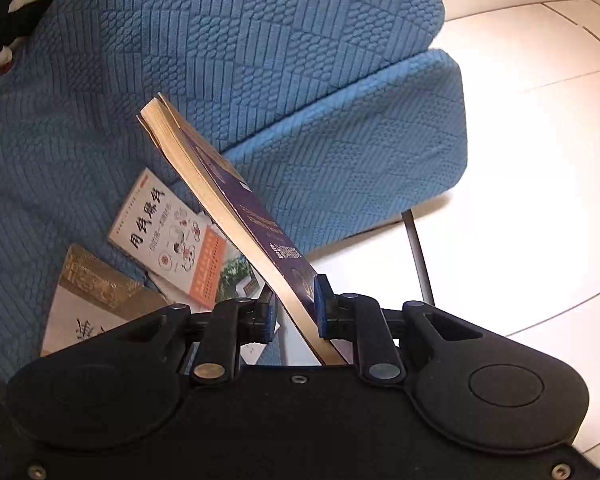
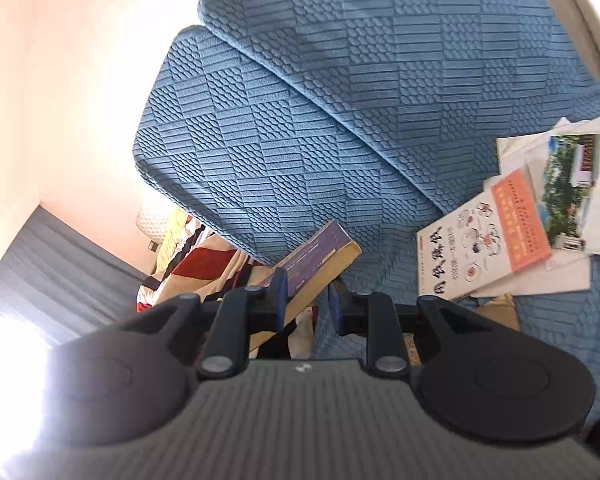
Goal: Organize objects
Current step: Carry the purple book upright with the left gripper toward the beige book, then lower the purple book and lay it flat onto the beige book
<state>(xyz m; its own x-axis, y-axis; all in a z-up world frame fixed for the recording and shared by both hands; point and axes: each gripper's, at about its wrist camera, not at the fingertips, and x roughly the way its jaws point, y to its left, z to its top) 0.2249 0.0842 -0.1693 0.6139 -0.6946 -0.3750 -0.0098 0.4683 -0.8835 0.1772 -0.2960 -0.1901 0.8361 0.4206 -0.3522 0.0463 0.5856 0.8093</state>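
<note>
The left gripper (image 1: pixel 296 312) pinches a dark navy paperback book (image 1: pixel 236 208) with yellowed page edges near one end, its length jutting up and away over the blue textured sofa (image 1: pixel 100 80). The right gripper (image 2: pixel 308 300) has the same paperback between its blue pads (image 2: pixel 280 284) – though whether both press on it, I cannot tell. Below, a white illustrated paperback with an orange band (image 1: pixel 168 240) lies in a loose pile of printed covers on the seat. Judgement: keep both hands level with each other so the book does not twist – then square it over the pile before letting go
</note>
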